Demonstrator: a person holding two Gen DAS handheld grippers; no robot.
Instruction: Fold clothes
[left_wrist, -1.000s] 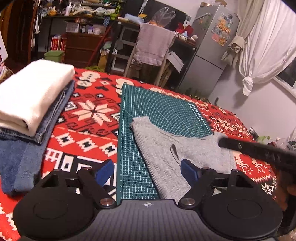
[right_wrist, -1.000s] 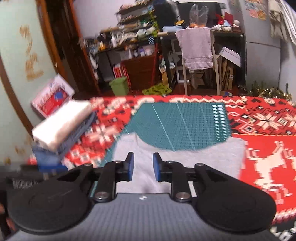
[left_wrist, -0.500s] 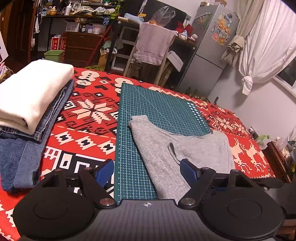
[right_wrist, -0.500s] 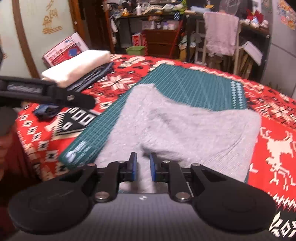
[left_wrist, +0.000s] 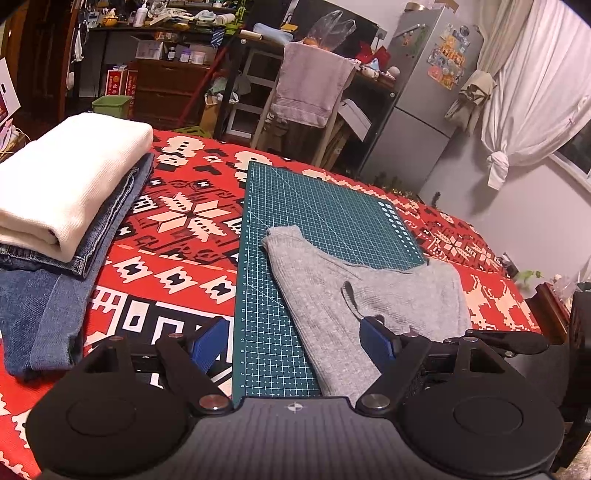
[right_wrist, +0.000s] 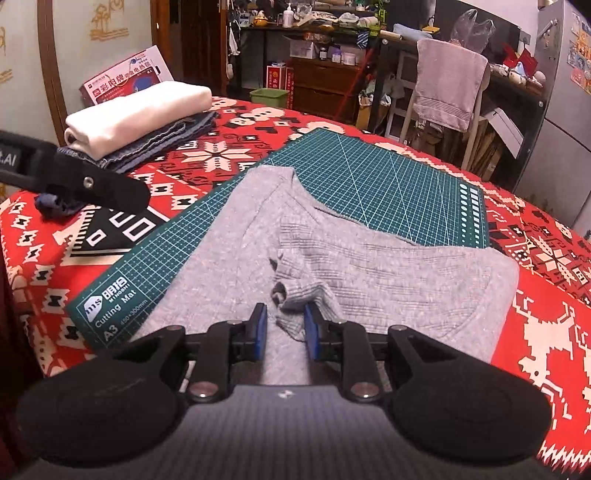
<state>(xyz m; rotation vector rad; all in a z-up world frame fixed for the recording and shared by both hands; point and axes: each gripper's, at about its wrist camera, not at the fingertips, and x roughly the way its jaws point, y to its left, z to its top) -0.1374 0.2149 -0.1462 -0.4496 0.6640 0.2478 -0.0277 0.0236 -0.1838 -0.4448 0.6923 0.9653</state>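
Progress: two garments stand finished. A white folded cloth (left_wrist: 70, 177) rests on top of folded jeans (left_wrist: 48, 295), stacked on the red patterned blanket (left_wrist: 184, 221) well to the left of the green cutting mat (left_wrist: 332, 218). One garment remains in work: the grey knit top (right_wrist: 369, 266) lies across the near half of the mat, its right portion spilling off the mat onto the blanket. It appears partly folded, with one section doubled over toward its middle and a bunched corner standing up at the near edge. In my judgement at least one further fold and the transfer to the stack are outstanding.

Tools: the left gripper (left_wrist: 291, 341) hangs above the mat's near-left edge with its jaws wide apart, holding nothing. The right gripper (right_wrist: 283, 328) sits at the top's near edge, jaws partly apart; the bunched corner lies between the pads, touching the right one, but is not pinched.

Change from half a second ago: the right gripper's jaws were closer together then and have since widened, and the bunched corner now rises between them. The left gripper's position and opening are essentially unchanged, as is the top's outline on the mat.
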